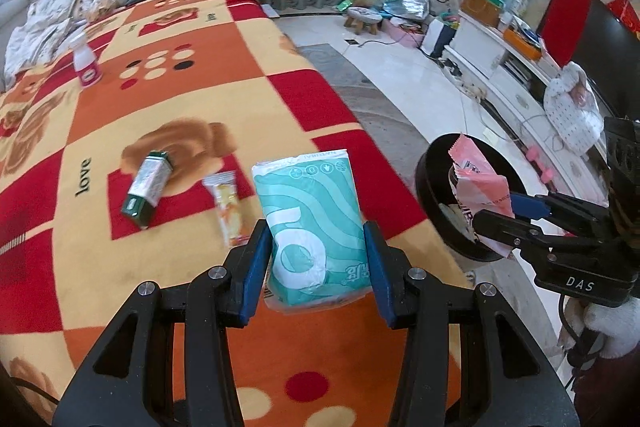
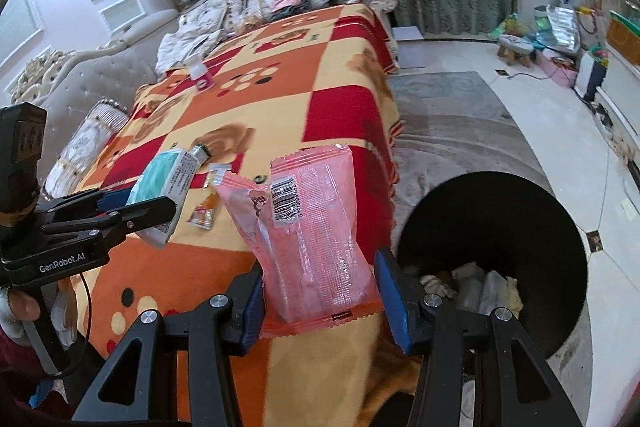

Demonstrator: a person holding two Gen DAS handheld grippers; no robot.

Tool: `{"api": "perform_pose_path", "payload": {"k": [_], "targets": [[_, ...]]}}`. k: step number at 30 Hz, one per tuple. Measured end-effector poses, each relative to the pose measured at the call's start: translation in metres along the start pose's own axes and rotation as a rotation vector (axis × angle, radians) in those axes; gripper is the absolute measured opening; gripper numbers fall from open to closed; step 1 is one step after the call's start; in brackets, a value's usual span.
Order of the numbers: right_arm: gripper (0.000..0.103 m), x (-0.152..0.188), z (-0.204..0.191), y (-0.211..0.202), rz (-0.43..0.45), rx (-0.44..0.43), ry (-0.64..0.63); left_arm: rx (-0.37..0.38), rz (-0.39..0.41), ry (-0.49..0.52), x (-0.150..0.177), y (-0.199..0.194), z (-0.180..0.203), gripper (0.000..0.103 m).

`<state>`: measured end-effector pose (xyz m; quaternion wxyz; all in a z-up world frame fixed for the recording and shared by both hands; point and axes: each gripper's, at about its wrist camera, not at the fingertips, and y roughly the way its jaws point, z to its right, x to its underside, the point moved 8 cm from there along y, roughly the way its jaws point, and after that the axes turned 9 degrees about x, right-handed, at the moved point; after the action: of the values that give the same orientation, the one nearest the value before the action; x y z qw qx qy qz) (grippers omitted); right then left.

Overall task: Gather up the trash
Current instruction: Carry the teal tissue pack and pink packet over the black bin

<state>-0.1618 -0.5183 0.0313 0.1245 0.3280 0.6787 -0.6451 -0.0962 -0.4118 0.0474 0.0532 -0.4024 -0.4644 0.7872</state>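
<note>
Trash is partly gathered: the round black bin [image 2: 492, 247] on the floor just off the bed's near corner already holds crumpled pale wrappers, and two more pieces are in hand. The left claw [image 1: 316, 263] pinches a teal-and-white soft tissue pack [image 1: 310, 223], printed with a large white "5" and "NATURAL" along its top edge, above the near edge of the bed's red, orange and cream checked blanket [image 1: 168, 107]. The right claw [image 2: 320, 291] pinches a pink plastic snack wrapper [image 2: 316, 231] bearing a barcode sticker, beside the bin's rim. Left on the blanket, by this judgement: a green-and-silver small carton [image 1: 146, 189] and an orange-and-clear sachet [image 1: 230, 213] near the middle, and a white bottle with a magenta label [image 1: 86, 63] toward the far edge. The blanket reads "love"; the claw bodies read "DAS" and "GenRobot.AI".
</note>
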Motion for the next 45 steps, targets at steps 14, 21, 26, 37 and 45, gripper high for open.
{"api": "perform_pose_path", "payload": {"k": [14, 21, 26, 37, 45], "targets": [[0.049, 0.007, 0.040, -0.005, -0.002, 0.049, 0.061, 0.036, -0.017, 0.050, -0.011, 0.021, 0.037, 0.044], [0.050, 0.010, 0.049, -0.004, -0.005, 0.056, 0.079, 0.048, -0.019, 0.062, -0.014, 0.025, 0.049, 0.044], [0.050, 0.011, 0.054, -0.005, -0.001, 0.063, 0.090, 0.073, -0.023, 0.065, -0.017, 0.030, 0.057, 0.044], [0.052, 0.015, 0.082, -0.005, -0.006, 0.105, 0.139, 0.146, -0.065, 0.079, -0.018, 0.055, 0.091, 0.044], [0.052, 0.021, 0.110, 0.000, -0.019, 0.133, 0.194, 0.192, -0.089, 0.081, -0.023, 0.074, 0.111, 0.044]]}}
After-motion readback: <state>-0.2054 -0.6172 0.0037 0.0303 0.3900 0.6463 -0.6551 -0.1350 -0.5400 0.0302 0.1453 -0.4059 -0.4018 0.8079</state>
